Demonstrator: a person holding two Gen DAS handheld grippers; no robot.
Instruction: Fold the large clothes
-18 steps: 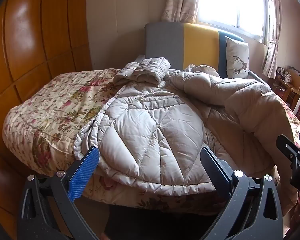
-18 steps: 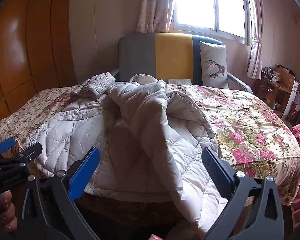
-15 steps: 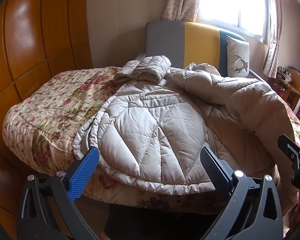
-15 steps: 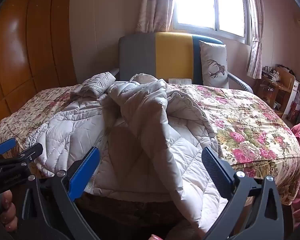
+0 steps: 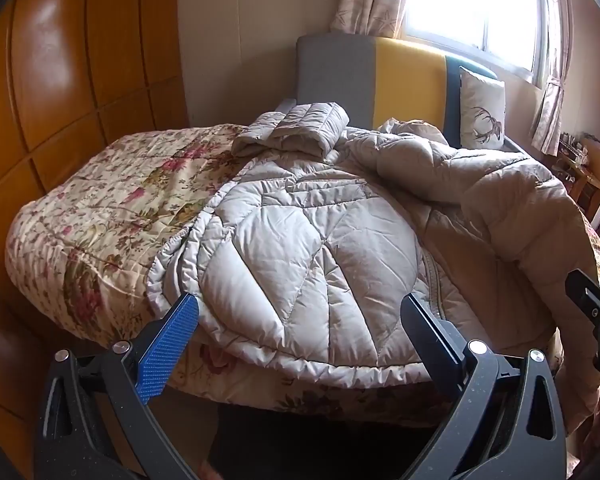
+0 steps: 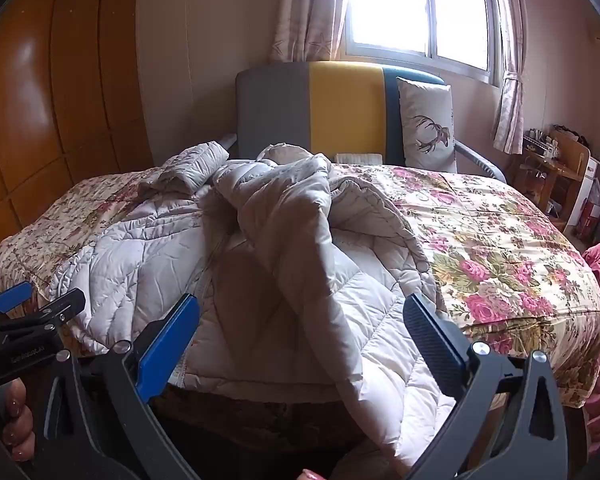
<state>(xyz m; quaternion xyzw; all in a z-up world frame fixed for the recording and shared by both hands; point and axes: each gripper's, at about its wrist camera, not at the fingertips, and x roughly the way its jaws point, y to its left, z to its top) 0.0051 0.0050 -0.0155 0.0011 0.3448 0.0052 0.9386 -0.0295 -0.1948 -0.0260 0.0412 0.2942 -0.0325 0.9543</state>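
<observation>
Meanwhile, the quilted coat (image 5: 300, 248) lay spread on the floral bedspread (image 5: 112, 208), its hood (image 5: 300, 128) at the far end and its right half bunched up. The left gripper (image 5: 300, 320) and right gripper (image 6: 300, 320) hovered near the coat's hem, jaws wide, holding nothing.
</observation>
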